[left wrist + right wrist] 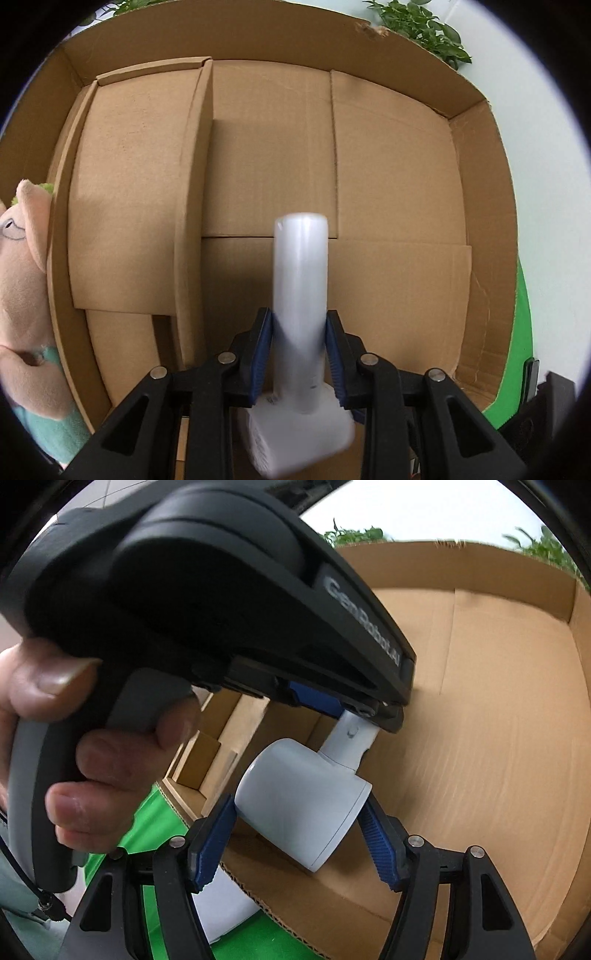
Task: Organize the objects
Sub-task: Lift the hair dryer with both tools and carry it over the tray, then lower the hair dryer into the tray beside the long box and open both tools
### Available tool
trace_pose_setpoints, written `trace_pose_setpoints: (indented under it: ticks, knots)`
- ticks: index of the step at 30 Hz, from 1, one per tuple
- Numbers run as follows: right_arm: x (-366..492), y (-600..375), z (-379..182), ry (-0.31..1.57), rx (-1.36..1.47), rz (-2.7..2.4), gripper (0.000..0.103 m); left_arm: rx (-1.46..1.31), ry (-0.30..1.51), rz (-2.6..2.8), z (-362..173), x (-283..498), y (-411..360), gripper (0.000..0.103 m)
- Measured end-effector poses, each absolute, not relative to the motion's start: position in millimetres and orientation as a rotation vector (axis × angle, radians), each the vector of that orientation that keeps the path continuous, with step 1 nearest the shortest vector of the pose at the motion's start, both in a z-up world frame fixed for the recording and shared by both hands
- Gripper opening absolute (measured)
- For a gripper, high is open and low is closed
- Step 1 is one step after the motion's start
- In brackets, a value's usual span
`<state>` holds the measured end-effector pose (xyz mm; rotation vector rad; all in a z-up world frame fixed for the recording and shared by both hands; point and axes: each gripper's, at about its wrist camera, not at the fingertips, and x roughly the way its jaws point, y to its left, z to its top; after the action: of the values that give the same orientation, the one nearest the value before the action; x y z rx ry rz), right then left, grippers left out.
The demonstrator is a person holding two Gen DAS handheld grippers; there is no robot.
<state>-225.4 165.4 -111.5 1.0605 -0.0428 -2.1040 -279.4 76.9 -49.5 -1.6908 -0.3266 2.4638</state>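
My left gripper [299,325] is shut on the handle of a white tool with a long handle and a wide round head [300,280]. It holds it over the floor of a large open cardboard box [388,177]. In the right wrist view the same white tool [303,805] hangs from the left gripper's blue pads [314,698] above the box [480,720]. My right gripper [295,823] stands around the tool's head with its blue pads on both sides; a small gap shows on the right side.
A smaller flat cardboard box [136,199] lies inside the big one at the left. A pink plush pig [22,288] sits outside the box's left wall. Green cloth [155,830] covers the table. Green plants [424,26] stand behind the box.
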Motion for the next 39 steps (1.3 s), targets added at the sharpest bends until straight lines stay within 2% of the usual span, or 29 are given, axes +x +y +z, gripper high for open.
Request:
trace_pose_setpoints:
  ticks: [6, 8, 10, 13, 18, 25, 33, 37, 39]
  knots:
    - [-226.5, 175.8, -113.1, -0.162, 1.062, -2.067, 0.065, -1.667, -0.367, 2.479, -42.0, -267.6, 57.7, 0.028]
    - [-227.3, 171.6, -112.9, -0.150, 1.070, -2.067, 0.053, -1.642, -0.357, 2.478, -36.2, -260.8, 55.0, 0.028]
    - [-230.5, 165.0, -117.4, -0.144, 1.109, -2.063, 0.047, -1.593, -0.340, 2.490, -27.8, -247.8, 49.4, 0.028]
    - [-232.6, 157.1, -121.6, -0.174, 1.127, -2.025, 0.046, -1.523, -0.327, 2.509, -16.7, -231.5, 38.1, 0.028]
    - [-264.7, 141.7, -122.0, -0.123, 1.119, -2.007, 0.046, -1.453, -0.289, 2.543, -7.7, -217.9, 24.7, 0.028]
    - [-257.3, 142.6, -129.5, -0.118, 1.144, -1.998, 0.047, -1.347, -0.230, 2.630, -5.9, -198.5, 8.9, 0.028]
    - [-237.4, 167.1, -127.3, -0.139, 1.165, -2.072, 0.052, -1.362, -0.191, 2.683, -29.3, -178.0, -11.1, 0.028]
    - [-221.0, 172.5, -118.7, -0.090, 1.164, -2.189, 0.070, -1.420, -0.214, 2.623, -50.6, -176.8, -8.4, 0.028]
    - [-208.7, 175.4, -115.0, -0.055, 1.161, -2.255, 0.075, -1.433, -0.221, 2.618, -58.9, -172.7, -7.4, 0.025]
